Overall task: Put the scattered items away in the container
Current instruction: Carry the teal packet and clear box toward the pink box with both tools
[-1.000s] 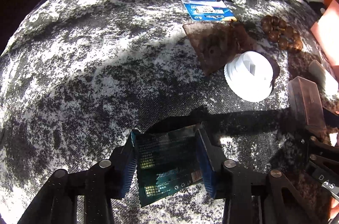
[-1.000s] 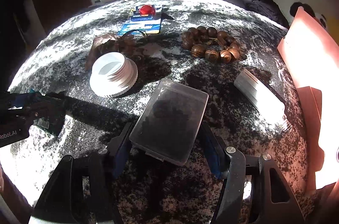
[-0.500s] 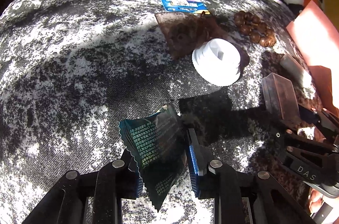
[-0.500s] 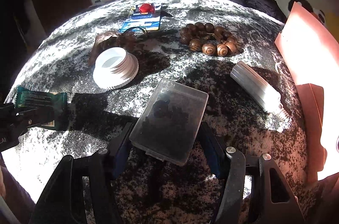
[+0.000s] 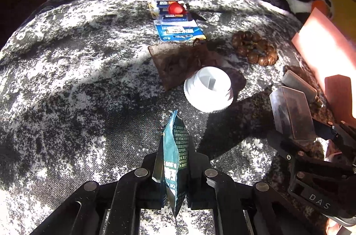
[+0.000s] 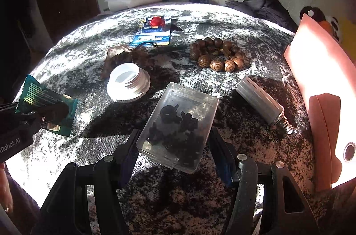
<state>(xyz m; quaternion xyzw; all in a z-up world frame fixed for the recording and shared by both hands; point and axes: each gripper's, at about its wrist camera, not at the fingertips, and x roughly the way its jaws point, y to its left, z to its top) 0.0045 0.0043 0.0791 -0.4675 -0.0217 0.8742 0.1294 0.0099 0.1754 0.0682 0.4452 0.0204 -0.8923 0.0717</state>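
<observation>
- Teal foil sachet with fine printed text (image 5: 175, 146) stands edge-on between the pads of our left gripper (image 5: 174, 170), whose jaws have just been closing and now pinch it flat; it is off the mottled grey-and-white bedspread (image 5: 77, 70)
- Clear rectangular plastic box holding small black pieces (image 6: 178, 126) sits clamped between the two fingers of our right gripper (image 6: 175, 146), tilted, with its far end raised toward the camera's view ahead
- We see the pink open container with a snap flap (image 6: 320, 97) at the right edge of the spread, just beyond the grey cylinder with a threaded metal tip (image 6: 262, 106)
- White ribbed screw cap (image 6: 128, 82) lies open side up near the middle, touching a sheer brown pouch (image 5: 178, 61) behind it
- Wooden bead bracelet (image 6: 218, 54) rests further back, apart from the cap
- Blue battery card (image 5: 178, 31) lies at the far side, with a small red object (image 5: 175, 9) on the packs behind it
- In the right view the left gripper's claw (image 6: 33, 117) shows at the left edge, shut on the sachet (image 6: 46, 110)
</observation>
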